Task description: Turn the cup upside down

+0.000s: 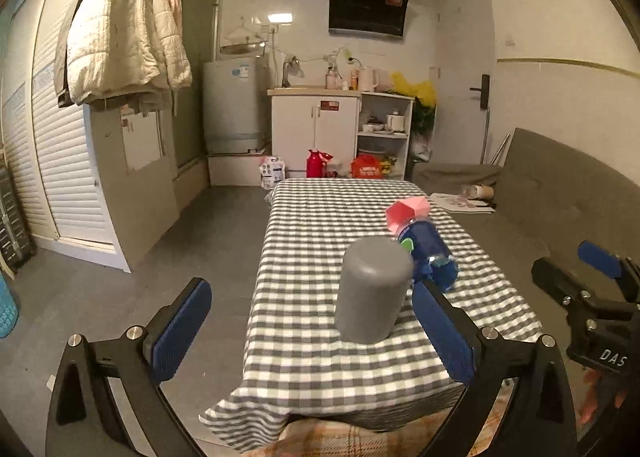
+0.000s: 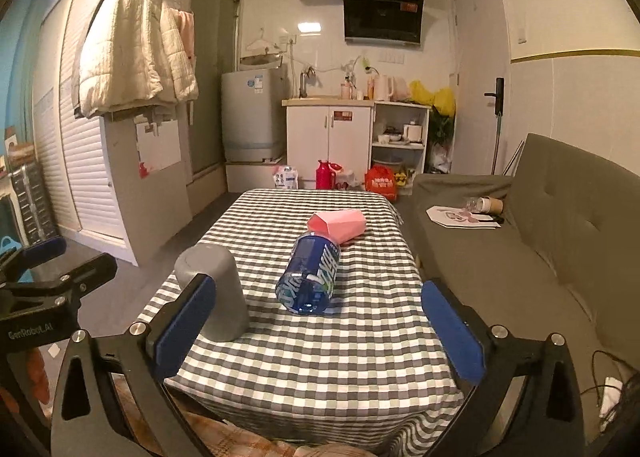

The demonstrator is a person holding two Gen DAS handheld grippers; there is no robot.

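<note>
I see the grey cup [image 1: 374,289] standing mouth-down on the checked worktop [image 1: 320,369], its closed base up and its long axis vertical, leaning only slightly, near the worktop's near left part. My left claw [image 1: 312,333] is released with its jaws spread wide, the cup between them but touching neither pad, and my right claw [image 2: 320,333] is likewise released and holds nothing. Just right of the cup a blue bottle [image 2: 310,277] lies on its side, pointing far, with a pink faceted cup [image 2: 338,225] tipped over beyond it.
</note>
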